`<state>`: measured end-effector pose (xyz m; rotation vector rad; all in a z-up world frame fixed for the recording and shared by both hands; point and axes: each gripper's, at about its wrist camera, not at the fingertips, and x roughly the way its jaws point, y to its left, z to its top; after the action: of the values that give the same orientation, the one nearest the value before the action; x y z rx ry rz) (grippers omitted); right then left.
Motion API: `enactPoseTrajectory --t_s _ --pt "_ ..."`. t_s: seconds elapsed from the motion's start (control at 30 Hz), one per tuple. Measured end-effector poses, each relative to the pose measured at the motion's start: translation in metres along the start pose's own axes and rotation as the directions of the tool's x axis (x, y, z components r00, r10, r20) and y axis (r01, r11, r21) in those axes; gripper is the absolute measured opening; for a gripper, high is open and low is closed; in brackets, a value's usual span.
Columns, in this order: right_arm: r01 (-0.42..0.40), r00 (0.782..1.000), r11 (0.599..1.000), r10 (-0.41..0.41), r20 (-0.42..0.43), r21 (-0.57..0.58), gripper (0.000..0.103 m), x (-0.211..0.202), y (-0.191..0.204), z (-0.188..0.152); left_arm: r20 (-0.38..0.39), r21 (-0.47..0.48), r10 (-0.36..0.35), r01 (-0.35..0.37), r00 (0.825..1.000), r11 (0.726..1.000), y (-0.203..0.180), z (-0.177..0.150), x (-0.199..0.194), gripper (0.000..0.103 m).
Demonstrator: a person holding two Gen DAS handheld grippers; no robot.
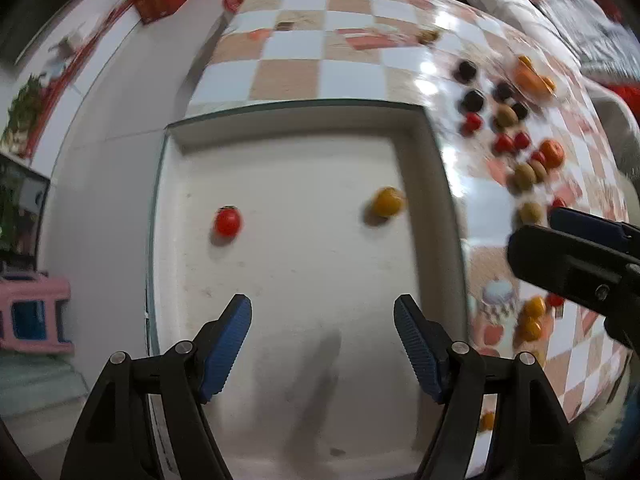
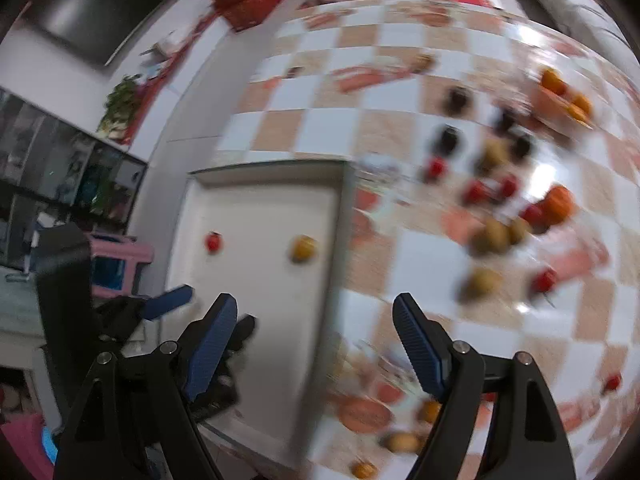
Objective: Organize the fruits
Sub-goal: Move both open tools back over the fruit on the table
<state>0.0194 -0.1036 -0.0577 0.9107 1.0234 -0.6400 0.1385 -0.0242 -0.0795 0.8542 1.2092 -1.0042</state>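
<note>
Now both claws gape empty — left gripper (image 1: 322,316), right gripper (image 2: 314,316) — over the white tray (image 1: 280,280); red tomato (image 1: 227,221) near its left edge, yellow fruit (image 1: 386,201) by its right.

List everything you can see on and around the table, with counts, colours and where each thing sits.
tray: one, white, on the table edge
tomato: one, red, in the tray, left side
yellow fruit: one, in the tray, right side
loose fruits: many, dark, red, brown, orange, on the cloth right of the tray; blurred, count unclear
cloth: one, checked white and tan, over the table
left tongs: open, empty, above the tray
right tongs: open, empty
</note>
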Motion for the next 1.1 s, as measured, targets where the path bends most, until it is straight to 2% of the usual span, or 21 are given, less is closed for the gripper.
enactPoseTrajectory --t_s 0.27,0.4,0.53,0.8,1.1 --pt "0.116 0.993 0.982 -0.111 -0.038 0.152 0.083 -0.028 -0.083 -0.046 -0.028 0.100 -0.029 0.032 0.999 0.994 -0.055 0.004 -0.011 0.075" --pt "0.158 0.987 0.957 -0.150 -0.051 0.242 0.083 -0.042 -0.124 -0.068 -0.004 0.179 -0.029 0.029 1.000 0.983 -0.091 0.008 -0.019 0.075" --pt "0.183 0.983 0.941 -0.173 -0.061 0.283 0.083 -0.047 -0.150 -0.077 -0.002 0.211 -0.043 0.042 0.999 0.977 -0.116 0.017 -0.017 0.075" --pt "0.197 0.980 0.952 -0.194 -0.039 0.233 0.083 -0.037 -0.175 -0.056 0.021 0.252 -0.051 0.044 0.998 0.967 -0.160 0.037 0.003 0.075" --pt "0.147 0.989 0.973 -0.145 -0.024 0.179 0.083 -0.008 -0.185 -0.018 0.034 0.287 -0.015 0.005 0.999 0.958 -0.177 0.050 0.042 0.075"
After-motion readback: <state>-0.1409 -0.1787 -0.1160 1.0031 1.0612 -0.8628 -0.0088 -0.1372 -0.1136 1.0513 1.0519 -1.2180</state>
